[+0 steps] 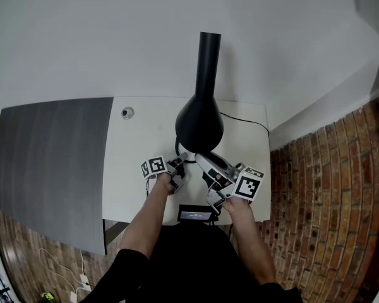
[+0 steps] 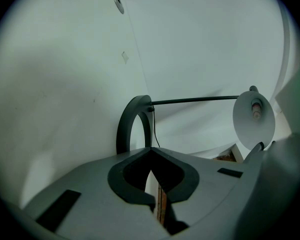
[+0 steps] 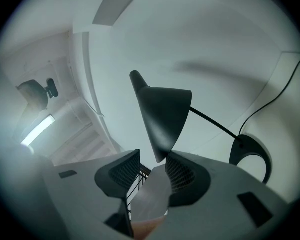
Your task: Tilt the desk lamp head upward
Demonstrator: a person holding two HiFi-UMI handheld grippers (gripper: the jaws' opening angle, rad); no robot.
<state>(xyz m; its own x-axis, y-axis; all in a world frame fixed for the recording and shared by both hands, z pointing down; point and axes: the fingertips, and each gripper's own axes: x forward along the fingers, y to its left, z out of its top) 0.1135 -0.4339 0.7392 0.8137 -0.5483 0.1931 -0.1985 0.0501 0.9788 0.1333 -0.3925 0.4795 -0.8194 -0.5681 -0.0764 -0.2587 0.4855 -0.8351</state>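
A black desk lamp stands on the white desk (image 1: pixel 139 144). Its cone head (image 1: pixel 199 122) hangs above my two grippers. In the left gripper view I see the ring base (image 2: pixel 132 126), the thin arm (image 2: pixel 195 100) and the white inside of the head (image 2: pixel 254 118). My left gripper (image 1: pixel 180 164) (image 2: pixel 151 150) is shut with nothing in it, near the base. My right gripper (image 1: pixel 203 160) (image 3: pixel 154 156) is open just under the head (image 3: pixel 162 116); the shade's lower rim dips between its jaws, close against the right pad (image 3: pixel 182 173).
A black cable (image 1: pixel 246 122) runs from the lamp base across the desk's back right. A round grommet (image 1: pixel 127 112) sits at the back left. A dark grey panel (image 1: pixel 50 163) adjoins the desk's left side. A small black device (image 1: pixel 196 214) lies at the front edge.
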